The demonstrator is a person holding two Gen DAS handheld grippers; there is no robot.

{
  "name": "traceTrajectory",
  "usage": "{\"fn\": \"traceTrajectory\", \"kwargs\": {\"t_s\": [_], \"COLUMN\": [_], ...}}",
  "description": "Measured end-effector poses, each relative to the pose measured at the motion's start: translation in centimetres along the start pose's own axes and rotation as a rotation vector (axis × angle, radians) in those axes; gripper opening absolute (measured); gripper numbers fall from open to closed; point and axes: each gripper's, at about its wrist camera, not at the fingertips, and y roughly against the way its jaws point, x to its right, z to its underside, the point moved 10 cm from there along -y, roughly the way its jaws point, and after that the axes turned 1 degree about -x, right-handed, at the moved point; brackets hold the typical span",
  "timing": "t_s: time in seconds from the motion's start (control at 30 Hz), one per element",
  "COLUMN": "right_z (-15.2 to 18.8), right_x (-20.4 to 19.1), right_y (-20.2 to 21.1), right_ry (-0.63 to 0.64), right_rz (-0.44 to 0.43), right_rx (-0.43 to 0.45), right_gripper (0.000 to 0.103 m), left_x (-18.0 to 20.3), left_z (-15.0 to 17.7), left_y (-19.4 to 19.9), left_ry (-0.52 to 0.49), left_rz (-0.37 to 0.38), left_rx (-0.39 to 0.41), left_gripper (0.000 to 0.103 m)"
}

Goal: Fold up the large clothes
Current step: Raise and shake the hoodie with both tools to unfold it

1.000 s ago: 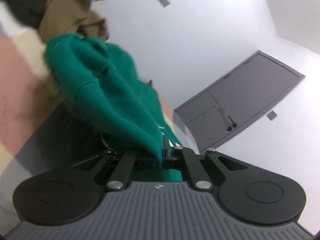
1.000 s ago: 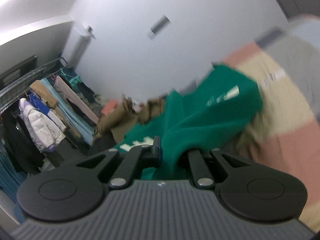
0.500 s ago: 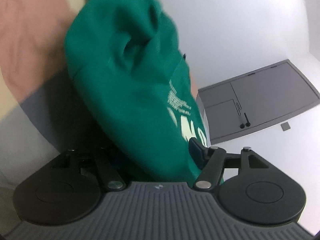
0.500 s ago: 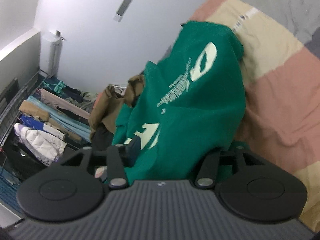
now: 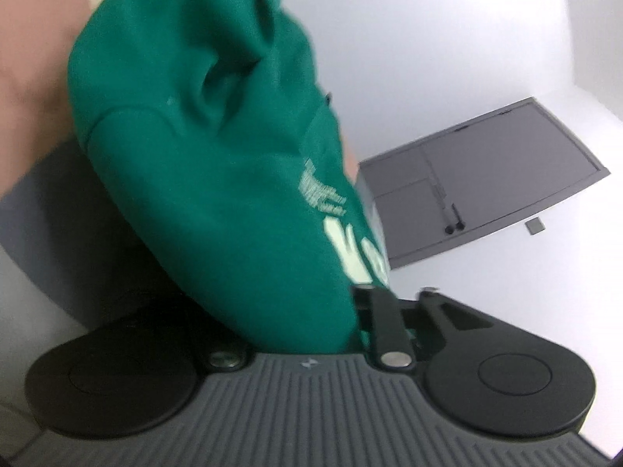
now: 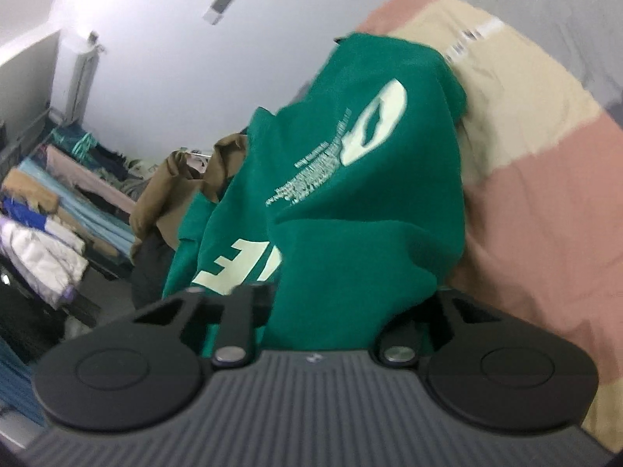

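Observation:
A green sweatshirt (image 5: pixel 218 179) with pale lettering hangs bunched in front of my left gripper (image 5: pixel 288 311). The left jaws stand wide apart and the cloth lies between them, covering the left finger. In the right wrist view the same green sweatshirt (image 6: pixel 350 202) drapes over the striped bedspread (image 6: pixel 545 202) and fills the gap of my right gripper (image 6: pixel 342 311). The right jaws also stand wide apart, and the cloth hides the fingertips.
A brown garment (image 6: pixel 175 190) lies behind the sweatshirt. A rack of hanging clothes (image 6: pixel 46 225) stands at the left. A grey door (image 5: pixel 486 179) and white wall show in the left wrist view.
A second ago both grippers were pinched shut on the green cloth. Both have since opened wide, and the sweatshirt now lies loose between the jaws and closer to the cameras.

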Motion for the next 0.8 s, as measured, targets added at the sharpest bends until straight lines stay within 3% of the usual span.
{"fn": "traceTrajectory", "kwargs": {"t_s": [0.07, 0.23, 0.5, 0.8], "right_z": [-0.2, -0.8, -2.6, -8.6], "right_x": [-1.4, -5.1, -9.4, -18.0], "right_y": [0.8, 4.6, 9.7, 16.4], "right_ry": [0.06, 0.217, 0.312, 0.4], "right_rz": [-0.031, -0.11, -0.209, -0.291], "right_rx": [0.025, 0.139, 0.235, 0.356], "right_gripper": [0.013, 0.013, 0.013, 0.013], "left_x": [0.8, 3.3, 9.0, 19.1], "left_z": [-0.3, -0.4, -0.4, -2.5], "left_y": [0.8, 3.6, 8.7, 15.9], "left_ry": [-0.024, -0.097, -0.222, -0.329], "left_rz": [0.009, 0.038, 0.097, 0.097], "left_rx": [0.033, 0.119, 0.241, 0.392], "left_gripper": [0.013, 0.011, 0.011, 0.011]}}
